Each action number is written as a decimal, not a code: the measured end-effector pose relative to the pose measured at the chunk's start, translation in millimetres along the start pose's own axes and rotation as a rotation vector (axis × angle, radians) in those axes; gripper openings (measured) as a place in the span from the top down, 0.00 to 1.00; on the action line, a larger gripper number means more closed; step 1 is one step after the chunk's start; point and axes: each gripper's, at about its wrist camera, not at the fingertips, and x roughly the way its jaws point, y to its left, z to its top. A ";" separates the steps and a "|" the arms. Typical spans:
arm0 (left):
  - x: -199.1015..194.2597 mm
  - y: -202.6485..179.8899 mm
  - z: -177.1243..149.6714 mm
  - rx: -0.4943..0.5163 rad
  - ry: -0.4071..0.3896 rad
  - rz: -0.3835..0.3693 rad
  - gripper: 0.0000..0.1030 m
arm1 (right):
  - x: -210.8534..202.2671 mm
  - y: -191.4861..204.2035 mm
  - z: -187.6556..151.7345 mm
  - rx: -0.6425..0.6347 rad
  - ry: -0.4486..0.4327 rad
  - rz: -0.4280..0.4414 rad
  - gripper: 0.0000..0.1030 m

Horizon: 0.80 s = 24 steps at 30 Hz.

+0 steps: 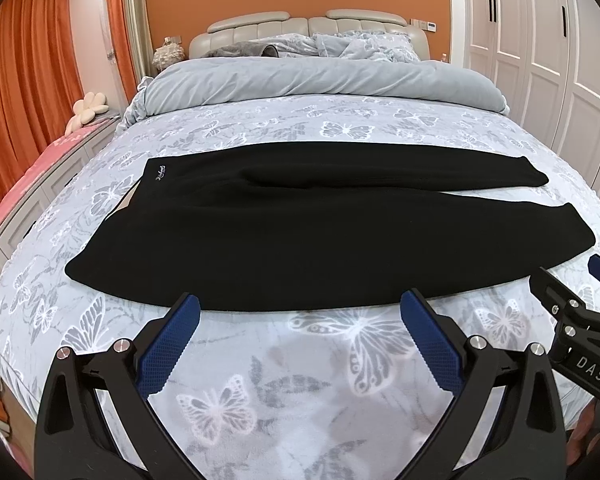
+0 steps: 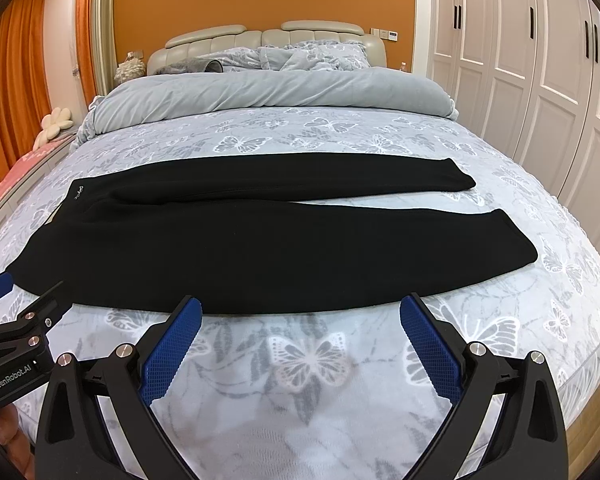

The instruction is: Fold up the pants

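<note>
Black pants lie flat across the bed, waistband at the left, both legs running to the right with a narrow gap between them. My left gripper is open, its blue pads just short of the pants' near edge, with nothing between them. My right gripper is open too, at the same near edge further right. Each gripper shows in the other's view: the right gripper at the right edge of the left wrist view, the left gripper at the left edge of the right wrist view.
The bed has a grey butterfly-print cover. A folded grey duvet and pillows lie toward the headboard. Orange curtains and a pink bench are on the left, a white wardrobe on the right.
</note>
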 end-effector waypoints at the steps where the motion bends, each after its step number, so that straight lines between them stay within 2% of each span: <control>1: 0.2 -0.1 -0.1 0.002 -0.001 0.000 0.05 | 0.0 -0.1 0.0 0.000 0.000 0.001 0.05; 24: -0.1 0.6 0.3 0.003 0.000 0.001 0.05 | 0.2 0.6 0.2 -0.001 0.000 0.000 0.05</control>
